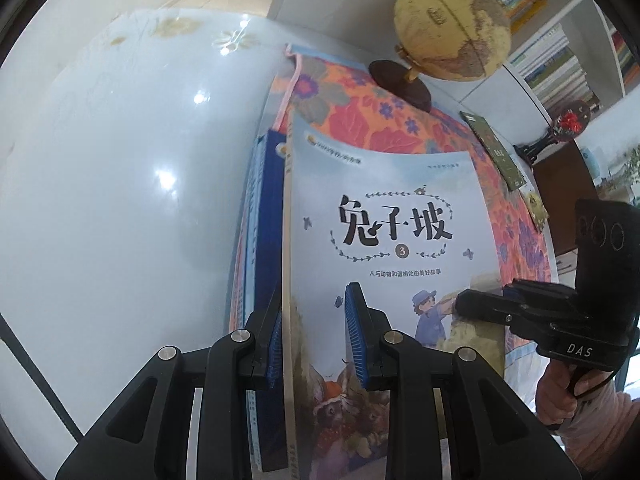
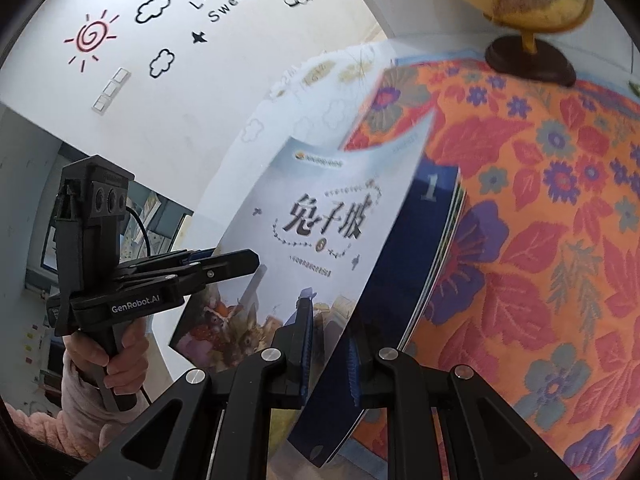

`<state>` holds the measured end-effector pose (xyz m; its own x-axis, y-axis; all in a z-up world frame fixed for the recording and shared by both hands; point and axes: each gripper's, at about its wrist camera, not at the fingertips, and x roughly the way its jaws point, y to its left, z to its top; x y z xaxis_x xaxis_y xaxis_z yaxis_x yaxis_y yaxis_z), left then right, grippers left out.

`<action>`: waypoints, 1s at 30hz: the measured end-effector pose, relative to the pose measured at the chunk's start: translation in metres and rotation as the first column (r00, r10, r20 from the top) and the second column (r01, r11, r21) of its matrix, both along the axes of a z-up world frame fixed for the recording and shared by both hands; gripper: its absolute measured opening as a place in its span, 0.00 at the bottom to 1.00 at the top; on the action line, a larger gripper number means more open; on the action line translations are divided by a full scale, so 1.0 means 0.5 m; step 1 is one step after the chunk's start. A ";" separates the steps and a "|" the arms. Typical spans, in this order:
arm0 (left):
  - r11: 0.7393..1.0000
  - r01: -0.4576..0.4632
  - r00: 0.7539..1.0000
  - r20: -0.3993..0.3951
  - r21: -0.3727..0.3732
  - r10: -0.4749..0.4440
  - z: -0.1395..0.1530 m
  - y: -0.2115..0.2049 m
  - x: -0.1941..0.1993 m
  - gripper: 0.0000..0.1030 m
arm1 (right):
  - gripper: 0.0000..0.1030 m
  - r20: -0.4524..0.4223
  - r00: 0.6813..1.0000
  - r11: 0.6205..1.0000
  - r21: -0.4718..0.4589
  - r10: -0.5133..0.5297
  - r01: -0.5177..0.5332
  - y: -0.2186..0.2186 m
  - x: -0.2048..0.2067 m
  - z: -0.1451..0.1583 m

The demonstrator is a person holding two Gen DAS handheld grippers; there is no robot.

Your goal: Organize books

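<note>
**Both hand-held grippers clamped on the books**

My left hand-held gripper (image 1: 314, 344) is clenched on the spine side of the pale book (image 1: 384, 240), the one with the black title and a circled 3 on its cover. One blue pad (image 1: 275, 344) sits against the outer side of the spine, the other lies on the cover. My right hand-held gripper (image 2: 329, 354) grips the opposite edge; in the left view its fingertips (image 1: 472, 304) press on the cover just beside the small figure in blue.

From the right view, the pale book (image 2: 320, 236) fronts a tilted stack, with a dark blue book (image 2: 416, 248) marked 1 right behind it. My right jaws are closed on the lower edge of that stack, the blue book's edge between the pads. Whether the stack touches anything below I cannot tell.

Under and beyond the books lies an orange floral cloth (image 2: 540, 220) on the surface (image 1: 120, 180). A globe (image 1: 452, 24) on a dark base stands at the cloth's far end. A green book (image 1: 496, 152) lies on the cloth near its right edge.
</note>
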<state>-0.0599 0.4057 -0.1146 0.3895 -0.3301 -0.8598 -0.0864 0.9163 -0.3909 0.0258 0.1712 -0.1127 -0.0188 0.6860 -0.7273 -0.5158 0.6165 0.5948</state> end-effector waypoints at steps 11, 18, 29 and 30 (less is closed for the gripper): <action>1.000 -0.007 1.000 -0.001 -0.012 0.007 -0.004 0.006 -0.004 0.23 | 0.17 -0.070 0.997 0.999 -0.010 -0.035 0.035 -0.009 0.002 -0.042; 0.999 -0.050 0.999 -0.006 -0.001 0.050 0.001 0.028 -0.005 0.23 | 0.18 -0.099 0.993 0.998 0.009 -0.061 0.062 -0.024 0.007 -0.050; 0.996 -0.060 0.998 -0.001 0.066 0.060 0.019 0.021 0.000 0.26 | 0.18 -0.121 0.989 0.996 0.018 -0.079 0.082 -0.037 0.008 -0.052; 0.995 -0.065 0.998 -0.005 0.080 0.066 0.018 0.019 0.000 0.26 | 0.18 -0.122 0.989 0.996 0.017 -0.082 0.084 -0.038 0.008 -0.052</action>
<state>-0.0597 0.4155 -0.1055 0.4013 -0.2346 -0.8854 -0.1498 0.9368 -0.3161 0.0299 0.1520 -0.1386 -0.0482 0.7050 -0.7075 -0.3867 0.6399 0.6640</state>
